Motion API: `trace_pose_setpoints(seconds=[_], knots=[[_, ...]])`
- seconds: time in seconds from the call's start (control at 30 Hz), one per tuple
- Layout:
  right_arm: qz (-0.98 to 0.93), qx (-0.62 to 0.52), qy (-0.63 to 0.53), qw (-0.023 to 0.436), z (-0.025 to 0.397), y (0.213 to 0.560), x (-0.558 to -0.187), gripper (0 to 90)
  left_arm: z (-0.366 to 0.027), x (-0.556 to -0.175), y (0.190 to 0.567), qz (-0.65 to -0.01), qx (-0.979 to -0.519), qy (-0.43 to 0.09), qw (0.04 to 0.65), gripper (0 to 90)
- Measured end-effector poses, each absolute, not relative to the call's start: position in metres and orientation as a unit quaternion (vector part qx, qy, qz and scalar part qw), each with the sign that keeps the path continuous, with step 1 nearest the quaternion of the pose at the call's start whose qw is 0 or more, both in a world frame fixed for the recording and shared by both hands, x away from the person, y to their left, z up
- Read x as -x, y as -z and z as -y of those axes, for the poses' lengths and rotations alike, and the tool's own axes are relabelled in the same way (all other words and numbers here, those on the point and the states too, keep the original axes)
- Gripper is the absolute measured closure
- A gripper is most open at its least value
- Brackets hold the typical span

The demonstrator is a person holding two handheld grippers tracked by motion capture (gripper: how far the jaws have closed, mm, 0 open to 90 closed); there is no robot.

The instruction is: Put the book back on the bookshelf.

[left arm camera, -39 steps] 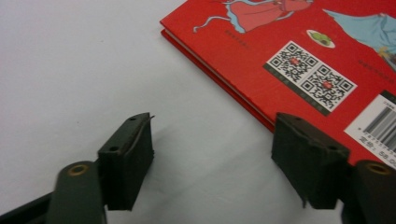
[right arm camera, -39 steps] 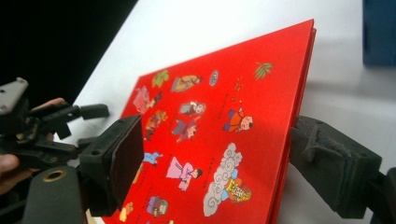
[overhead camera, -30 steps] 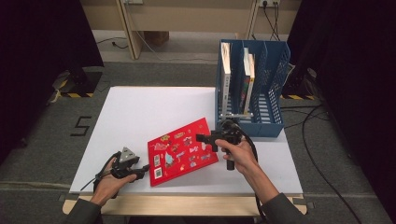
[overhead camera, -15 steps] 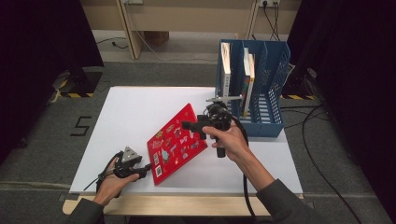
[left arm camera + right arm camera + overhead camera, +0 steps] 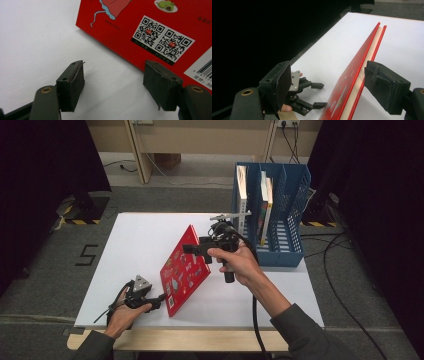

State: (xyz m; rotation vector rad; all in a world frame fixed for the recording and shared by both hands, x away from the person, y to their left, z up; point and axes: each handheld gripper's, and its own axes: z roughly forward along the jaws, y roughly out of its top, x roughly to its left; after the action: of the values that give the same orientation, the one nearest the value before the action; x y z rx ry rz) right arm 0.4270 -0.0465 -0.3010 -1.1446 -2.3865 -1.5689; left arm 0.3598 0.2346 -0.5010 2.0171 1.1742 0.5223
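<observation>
Your right tool (image 5: 196, 249) props the red book (image 5: 183, 270) up on its edge, jaws parted astride its top edge, mid-table. Your left tool (image 5: 156, 300) rests released near the table's (image 5: 135, 245) front-left corner, just beside the book's lower corner.

Both black grippers — left gripper (image 5: 159, 297), right gripper (image 5: 189, 248) — trail dark cables; grey, possibly knitted, sleeves cover the forearms.

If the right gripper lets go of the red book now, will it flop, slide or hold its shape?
The red book looks stiff: its hard covers stay flat while tilted on one edge. It would probably tip back flat on the table, since the open right gripper only props it. The glossy cover may slide. The left gripper sits open beside its lower corner.
</observation>
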Motion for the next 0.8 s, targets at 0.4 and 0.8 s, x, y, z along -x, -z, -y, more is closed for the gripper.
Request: trace_pose_setpoints(seconds=[0.4, 0.8], knots=[[0.769, 0.347, 0.534, 0.059, 0.029, 0.288, -0.422, 25.1, -0.224, -0.361, 0.501, -0.45, -0.787, -0.211, 0.366, 38.0], [0.773, 0.331, 0.536, 0.073, 0.017, 0.283, -0.421, 26.5, -0.225, -0.362, 0.502, -0.45, -0.787, -0.211, 0.367, 35.4]])
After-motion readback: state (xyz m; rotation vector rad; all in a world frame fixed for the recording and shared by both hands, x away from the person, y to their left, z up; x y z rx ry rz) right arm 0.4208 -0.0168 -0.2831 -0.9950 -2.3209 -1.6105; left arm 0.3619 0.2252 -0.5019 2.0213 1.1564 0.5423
